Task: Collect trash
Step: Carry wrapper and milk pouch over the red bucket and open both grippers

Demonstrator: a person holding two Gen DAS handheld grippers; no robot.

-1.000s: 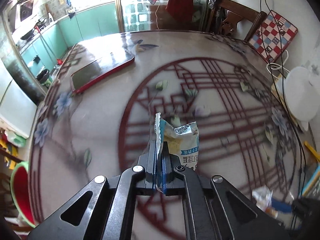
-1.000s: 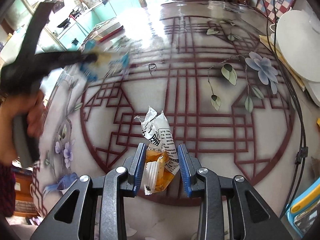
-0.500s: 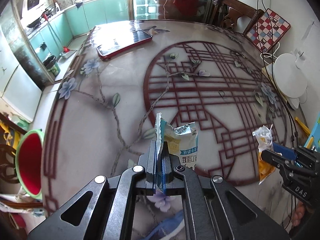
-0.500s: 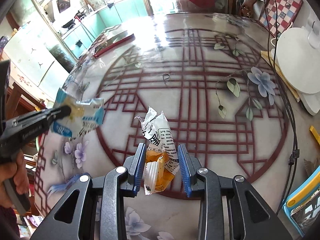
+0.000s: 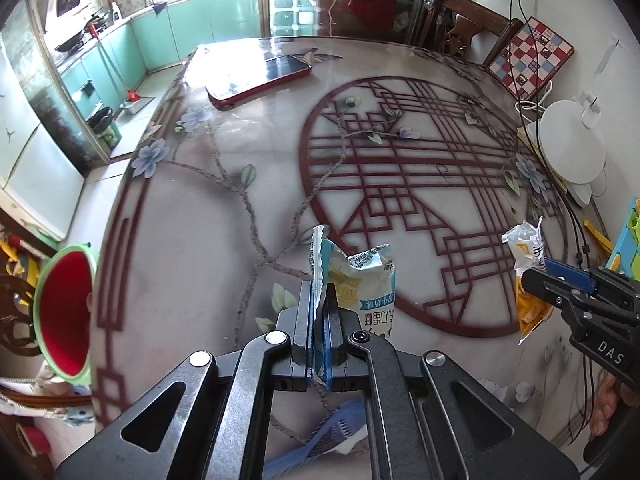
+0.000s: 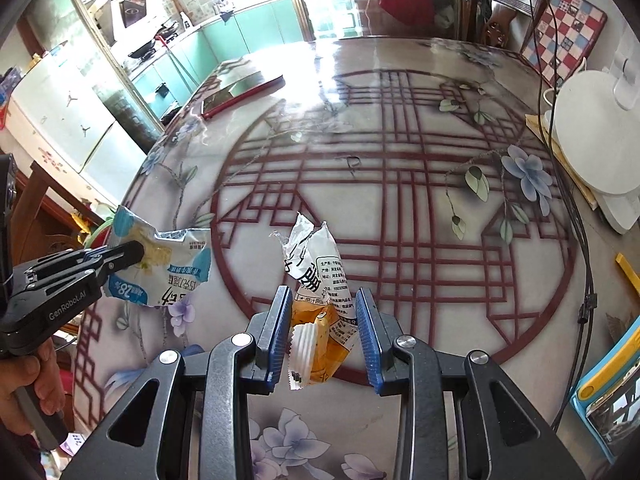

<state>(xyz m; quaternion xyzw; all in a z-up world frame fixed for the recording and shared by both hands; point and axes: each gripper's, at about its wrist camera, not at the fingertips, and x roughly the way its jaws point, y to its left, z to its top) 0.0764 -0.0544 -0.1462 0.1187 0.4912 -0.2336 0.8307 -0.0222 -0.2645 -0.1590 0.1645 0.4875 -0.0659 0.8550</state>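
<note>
My left gripper (image 5: 319, 292) is shut on the edge of a torn blue-and-white snack wrapper (image 5: 364, 276), held in the air over the near left part of the patterned table (image 5: 180, 240). The right wrist view shows that wrapper (image 6: 172, 272) and the left gripper (image 6: 132, 252) at the left. My right gripper (image 6: 323, 300) is shut on an orange-and-white wrapper (image 6: 320, 272), lifted off the table; the left wrist view has this wrapper (image 5: 528, 248) and the right gripper (image 5: 536, 276) at the right. A red bin with a green rim (image 5: 64, 308) stands below the table's left edge.
A red-edged tablet (image 5: 260, 80) lies at the far left of the table. A white round device (image 5: 572, 144) with cables sits at the right edge. A checkered board (image 5: 528, 56) leans on a chair behind. A blue-and-yellow case (image 6: 608, 384) lies near right.
The left gripper has pulled back toward the table's near left edge with its wrapper, bringing the red bin into view. The right gripper has lifted a little with the orange wrapper.
</note>
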